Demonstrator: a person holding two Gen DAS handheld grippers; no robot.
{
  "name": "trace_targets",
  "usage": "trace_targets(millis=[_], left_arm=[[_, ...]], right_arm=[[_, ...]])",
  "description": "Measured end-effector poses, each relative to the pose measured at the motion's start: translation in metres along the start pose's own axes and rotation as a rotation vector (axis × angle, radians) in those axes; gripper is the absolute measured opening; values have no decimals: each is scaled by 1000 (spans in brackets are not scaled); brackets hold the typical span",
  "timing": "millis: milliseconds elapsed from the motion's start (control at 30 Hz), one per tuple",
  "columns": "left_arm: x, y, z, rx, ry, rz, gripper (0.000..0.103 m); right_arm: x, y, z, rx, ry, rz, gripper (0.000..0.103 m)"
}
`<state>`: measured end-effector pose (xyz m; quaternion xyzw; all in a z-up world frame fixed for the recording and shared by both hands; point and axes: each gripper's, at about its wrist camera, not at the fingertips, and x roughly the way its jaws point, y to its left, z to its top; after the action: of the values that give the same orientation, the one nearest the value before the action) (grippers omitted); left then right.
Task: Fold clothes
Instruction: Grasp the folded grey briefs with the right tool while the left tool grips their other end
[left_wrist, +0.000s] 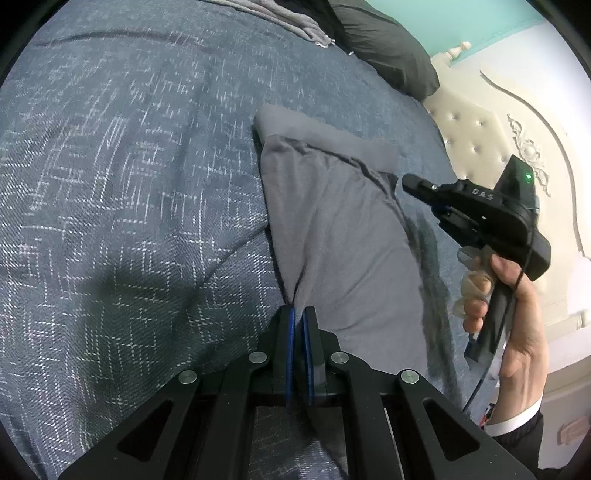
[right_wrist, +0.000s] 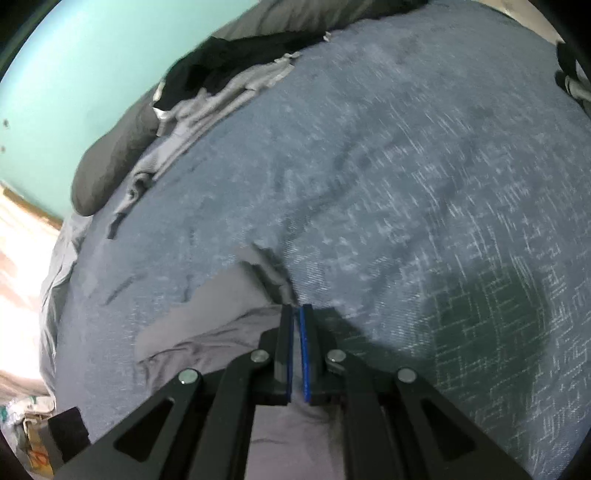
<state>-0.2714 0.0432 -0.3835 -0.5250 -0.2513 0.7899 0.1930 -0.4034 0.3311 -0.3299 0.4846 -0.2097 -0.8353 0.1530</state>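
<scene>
The left tool (left_wrist: 298, 314) is pinched shut on the near edge of the grey garment (left_wrist: 332, 229), which lies on the bed (left_wrist: 129, 184). The right tool (left_wrist: 417, 184), jaws together and seemingly empty (hovering beyond), may drag the fabric askew, bunching the fold.

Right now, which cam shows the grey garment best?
Left wrist. The grey garment lies stretched across the blue bedspread, its far folded edge visible, pinched by the left gripper. The right wrist view shows only a blurred, rumpled corner by the right gripper.
</scene>
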Motion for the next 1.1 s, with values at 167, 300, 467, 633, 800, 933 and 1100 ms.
trace_targets(millis=[167, 300, 467, 633, 800, 933, 1100], left_arm=[[-17, -3, 8, 1, -40, -15, 5], [-27, 5, 20, -17, -85, 9, 5], [-26, 14, 46, -39, -112, 28, 6], [-13, 19, 67, -57, -111, 32, 10], [-2, 21, 78, -57, -95, 10, 24], [5, 22, 87, -56, -93, 3, 28], [10, 25, 97, -48, -85, -1, 29]], right_arm=[[-8, 18, -1, -30, -24, 73, 5], [-17, 12, -5, -22, -14, 70, 5], [-17, 13, 3, -84, 26, 42, 36], [-10, 32, 13, -246, 83, -38, 36], [5, 48, 21, -403, 157, -94, 36], [18, 48, 26, -457, 188, -120, 36], [28, 44, 31, -481, 197, -123, 36]])
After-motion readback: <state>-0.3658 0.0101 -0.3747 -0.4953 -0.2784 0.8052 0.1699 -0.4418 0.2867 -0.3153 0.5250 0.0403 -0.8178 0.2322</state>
